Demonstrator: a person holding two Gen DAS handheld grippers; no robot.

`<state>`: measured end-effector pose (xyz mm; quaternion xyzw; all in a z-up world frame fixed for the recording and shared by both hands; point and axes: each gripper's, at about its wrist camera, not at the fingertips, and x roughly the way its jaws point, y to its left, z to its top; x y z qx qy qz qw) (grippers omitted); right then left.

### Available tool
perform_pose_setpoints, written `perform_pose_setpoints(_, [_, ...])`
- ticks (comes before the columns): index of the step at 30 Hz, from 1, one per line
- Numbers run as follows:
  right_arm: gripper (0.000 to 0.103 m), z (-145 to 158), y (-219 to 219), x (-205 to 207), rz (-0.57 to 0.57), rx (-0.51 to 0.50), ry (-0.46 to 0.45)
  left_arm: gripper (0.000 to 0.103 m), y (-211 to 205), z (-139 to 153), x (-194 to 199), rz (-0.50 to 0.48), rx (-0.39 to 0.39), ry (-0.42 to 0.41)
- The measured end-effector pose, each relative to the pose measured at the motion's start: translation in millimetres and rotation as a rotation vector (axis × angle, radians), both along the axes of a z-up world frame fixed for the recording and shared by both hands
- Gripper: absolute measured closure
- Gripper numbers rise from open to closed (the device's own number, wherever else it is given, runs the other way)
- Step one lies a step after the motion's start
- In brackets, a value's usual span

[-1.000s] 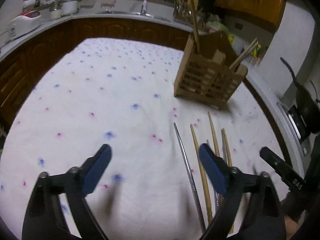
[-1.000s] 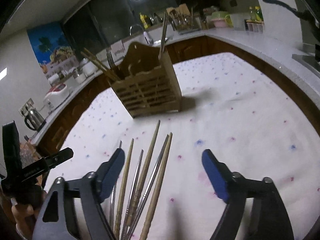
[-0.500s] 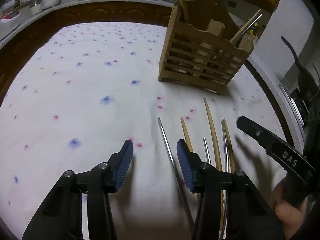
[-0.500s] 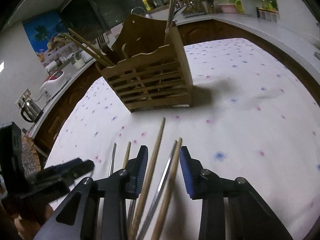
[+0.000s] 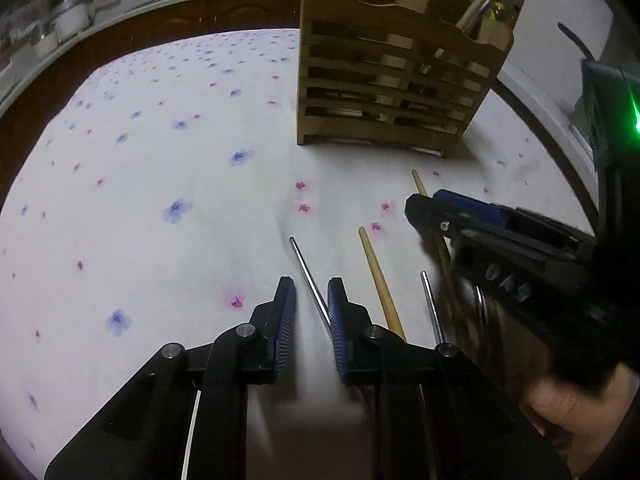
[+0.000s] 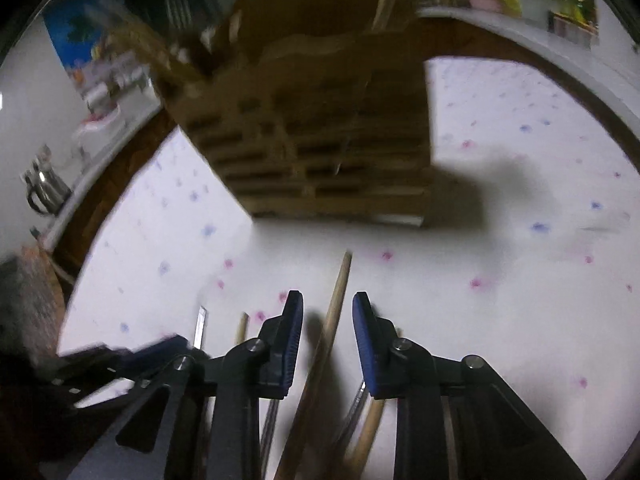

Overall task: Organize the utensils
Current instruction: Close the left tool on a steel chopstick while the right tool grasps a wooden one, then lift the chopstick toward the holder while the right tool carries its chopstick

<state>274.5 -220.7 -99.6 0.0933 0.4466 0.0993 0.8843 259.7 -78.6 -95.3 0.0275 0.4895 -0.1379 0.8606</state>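
Several chopsticks, wooden and metal, lie side by side on a flowered white cloth in front of a slatted wooden caddy (image 5: 384, 92) (image 6: 320, 140) that holds a few utensils. My left gripper (image 5: 311, 306) is low over the cloth, its jaws closing around a metal chopstick (image 5: 308, 272) that lies against the right pad; a gap remains at the left pad. My right gripper (image 6: 328, 314) (image 5: 440, 216) is closing around a wooden chopstick (image 6: 336, 304), with gaps on both sides. A second wooden chopstick (image 5: 380, 280) and a metal one (image 5: 430, 304) lie between the two grippers.
The white cloth (image 5: 160, 168) covers the table. A dark wood counter with jars (image 5: 72, 20) curves behind it, and a kettle (image 6: 40, 188) stands at the far left. A person's hand (image 5: 560, 404) holds the right gripper. The right wrist view is blurred.
Both grippers moved forward and down toward the chopsticks and the caddy. Their jaws went from wide apart to narrow, each now straddling one chopstick.
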Motion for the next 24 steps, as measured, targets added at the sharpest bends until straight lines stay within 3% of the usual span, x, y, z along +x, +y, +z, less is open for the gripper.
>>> perform_pose_setpoints(2, [0.081,1,8,-3,0.007,-0.068,-0.045,0.093,0,0,0,0.000,0.011,-0.012])
perform_pose_setpoints(4, [0.093,2,10,-5,-0.006,-0.105,-0.046,0.095,3,0,1,0.006,-0.005,-0.011])
perform_pose_setpoints(8, [0.095,6,0,-9,-0.018,-0.049,-0.037,0.103,12,4,1,0.017,-0.055,-0.001])
perform_pose_setpoints(16, [0.097,44,-21,-45,-0.027,0.077,-0.117,0.103,35,38,-21,0.012,-0.156,-0.054])
perform_pose_setpoints(20, [0.097,69,-26,-67,-0.020,0.099,-0.170,0.103,36,38,-20,0.005,-0.160,-0.023])
perform_pose_setpoints(24, [0.097,82,-25,-80,-0.026,0.114,-0.202,0.089,25,29,-14,-0.005,-0.128,-0.004])
